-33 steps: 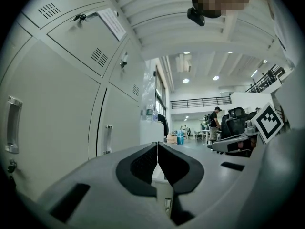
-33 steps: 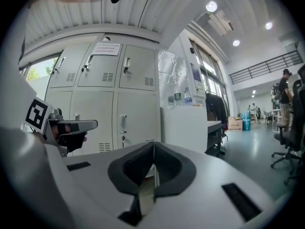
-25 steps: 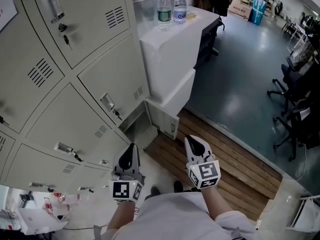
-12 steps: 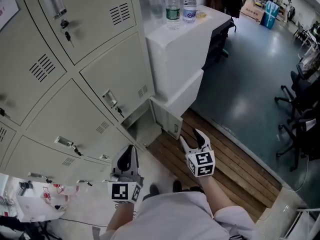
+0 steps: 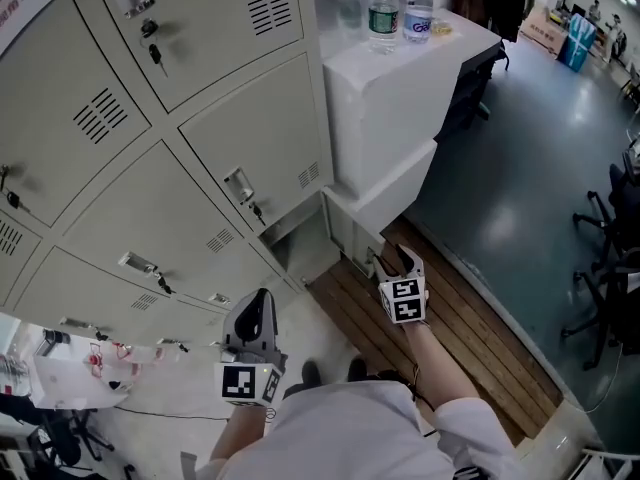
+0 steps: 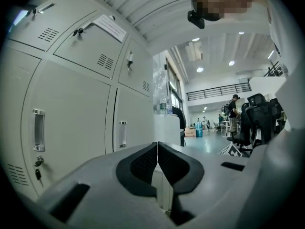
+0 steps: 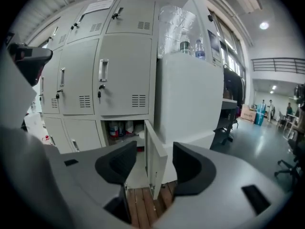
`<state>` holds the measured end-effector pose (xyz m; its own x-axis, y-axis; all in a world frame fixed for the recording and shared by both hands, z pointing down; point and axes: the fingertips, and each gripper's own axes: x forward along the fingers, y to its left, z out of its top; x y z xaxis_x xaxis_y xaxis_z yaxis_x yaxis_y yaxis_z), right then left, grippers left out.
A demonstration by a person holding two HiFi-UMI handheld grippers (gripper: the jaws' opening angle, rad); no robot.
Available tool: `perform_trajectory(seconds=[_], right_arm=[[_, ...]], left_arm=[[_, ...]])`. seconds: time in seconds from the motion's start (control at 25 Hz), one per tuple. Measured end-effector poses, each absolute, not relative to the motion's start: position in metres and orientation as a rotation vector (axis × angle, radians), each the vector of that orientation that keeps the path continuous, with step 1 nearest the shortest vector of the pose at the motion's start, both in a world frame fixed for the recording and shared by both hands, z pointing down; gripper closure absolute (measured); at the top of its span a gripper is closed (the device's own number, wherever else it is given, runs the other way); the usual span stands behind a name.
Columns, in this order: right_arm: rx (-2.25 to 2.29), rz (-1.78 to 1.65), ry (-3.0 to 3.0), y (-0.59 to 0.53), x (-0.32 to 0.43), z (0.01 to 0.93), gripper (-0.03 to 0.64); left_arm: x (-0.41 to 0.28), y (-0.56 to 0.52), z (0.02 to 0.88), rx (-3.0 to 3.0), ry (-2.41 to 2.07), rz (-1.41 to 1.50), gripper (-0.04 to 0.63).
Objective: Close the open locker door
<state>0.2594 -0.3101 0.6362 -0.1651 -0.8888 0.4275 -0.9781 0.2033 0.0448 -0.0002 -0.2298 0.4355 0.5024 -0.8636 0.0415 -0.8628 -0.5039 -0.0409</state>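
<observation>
Facing locker door [image 7: 155, 159], right claw [image 5: 393, 260] just spread wide, empty; left claw [image 6: 157, 151] closed, empty. Door looked light, stiff; push free edge.

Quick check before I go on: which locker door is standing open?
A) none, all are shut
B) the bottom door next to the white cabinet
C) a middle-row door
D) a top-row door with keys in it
B: the open locker door swings out from the bottom compartment beside the white cabinet, and the doors above it are shut.
</observation>
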Motion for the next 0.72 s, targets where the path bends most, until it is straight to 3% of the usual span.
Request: perform_trajectory(seconds=[0.72], right_arm=[[1.538,0.423,-2.119,-0.364,0.263,0.717,0.396]], left_arm=[[-0.023,-0.236,0.434,-2.550,1.776,-0.121,0.584]])
